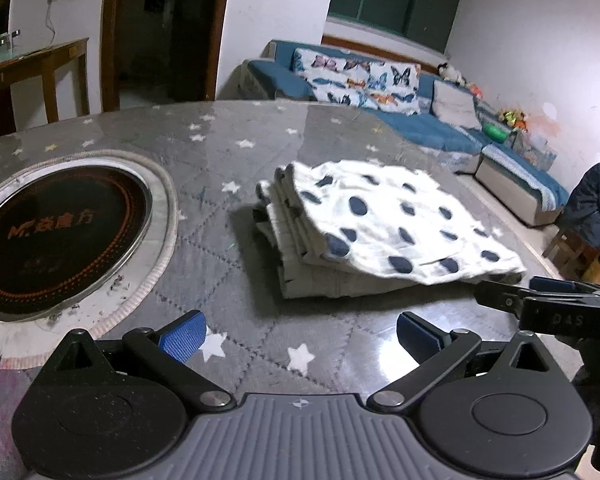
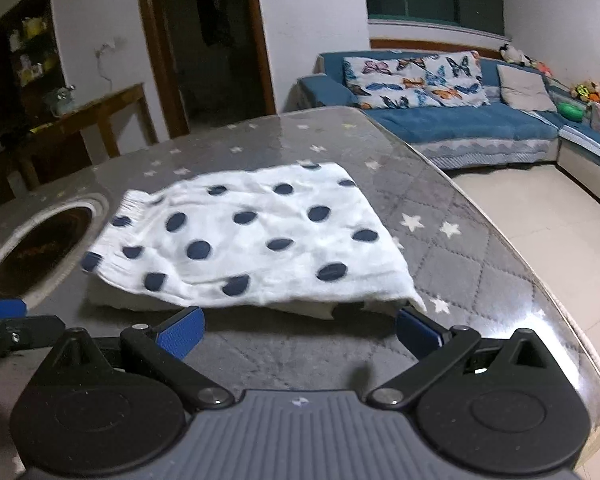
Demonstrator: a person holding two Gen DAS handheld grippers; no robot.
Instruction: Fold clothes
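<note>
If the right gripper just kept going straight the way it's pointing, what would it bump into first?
Most likely the folded dotted garment. The right gripper is open and aimed at its near edge, with only bare table between them. Whether it would strike the edge or skim over the top is unclear.

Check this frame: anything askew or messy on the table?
Mostly tidy. The folded polka-dot garment has uneven layers, its lower ones sticking out at the near edge. Dark crumbs lie around the inset cooktop rim. Both grippers are open and empty.

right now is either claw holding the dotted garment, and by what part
Nothing is held. Left claw and right claw are both open, short of the folded polka-dot garment.
</note>
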